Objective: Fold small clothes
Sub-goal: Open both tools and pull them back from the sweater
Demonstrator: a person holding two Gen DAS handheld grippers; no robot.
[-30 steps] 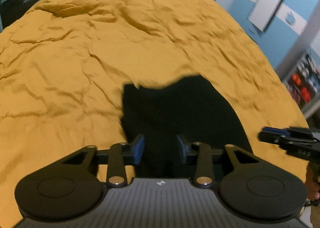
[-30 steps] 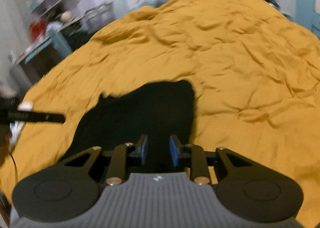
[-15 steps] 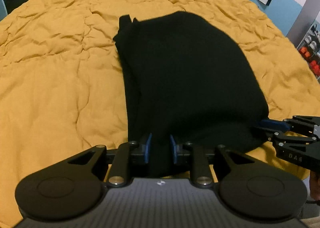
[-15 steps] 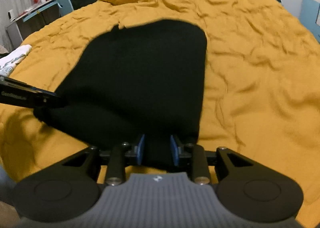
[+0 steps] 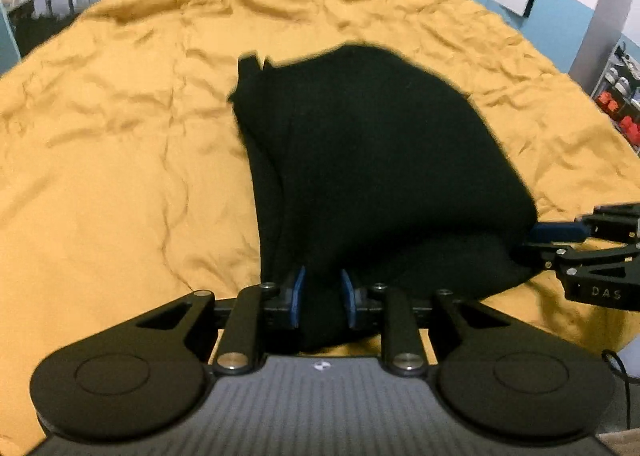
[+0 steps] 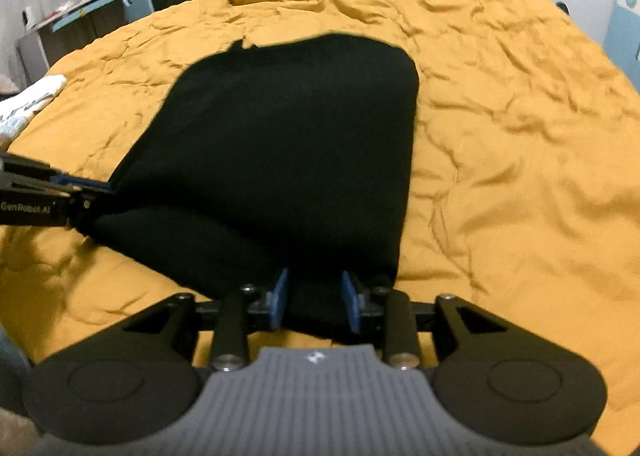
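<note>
Two grippers meet one black garment (image 5: 372, 176) at its near edge, and we judge this to be the set-down that ends a fold: the cloth is doubled over on the mustard bedspread (image 5: 112, 184), with an upper layer lying across a lower one whose near lip bulges out beneath it.

We see the left gripper (image 5: 322, 298) clenched on the near left corner of the garment, dark fabric bunched between its blue pads. We see the right gripper (image 6: 314, 298) at the near right corner with its jaws opening; cloth still lies between them, but gaps show beside the pads, so we read it as letting go rather than gripping.

From the left wrist view the garment stretches away from the gripper toward the far side of the bed, its far left corner showing a small tab or strap end, and the right gripper comes in at its near right edge. From the right wrist view the same cloth fans out far and to the left, where the left gripper touches its near left edge.

Next, we think, the left jaws must part too, and both grippers must draw back toward the near side without dragging the top layer. Then the fold wants checking for squareness.
</note>
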